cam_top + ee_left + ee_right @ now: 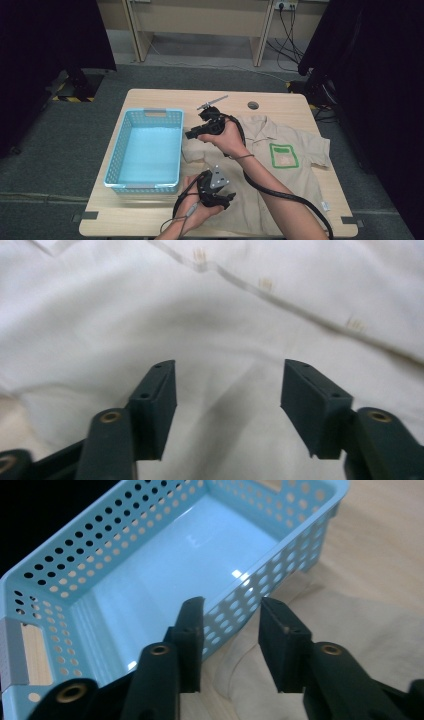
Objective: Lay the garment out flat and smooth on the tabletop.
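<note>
A light blue basket (145, 147) with perforated walls stands on the left half of the wooden desk (280, 102), its inside bare. In the right gripper view its long wall (260, 592) runs just past the tips of the jaws, and a grey handle strip shows at its near end.

Just right of the basket lies a beige short-sleeved shirt (280, 150), spread flat over the right half of the desk with its front up. One sleeve reaches towards the basket and ends right beside its wall; the other hangs near the desk's right edge. A green-bordered patch (283, 155) sits on the chest.

The left gripper (220, 197) is held low over the shirt's lower left part, near the front edge of the desk, with a grey three-cornered plate on top. In the left gripper view its jaws stand wide apart above the pale cloth, pressing on nothing; a button placket with small buttons runs across the cloth beyond them.

The right gripper (192, 134) is held higher, above the sleeve next to the basket, pointing left towards the basket. Its arm crosses over the shirt from the lower right, with a black cable trailing along it. In the right gripper view its jaws are partly open, with a narrow gap and nothing between them; the shirt's cloth lies below them.
</note>
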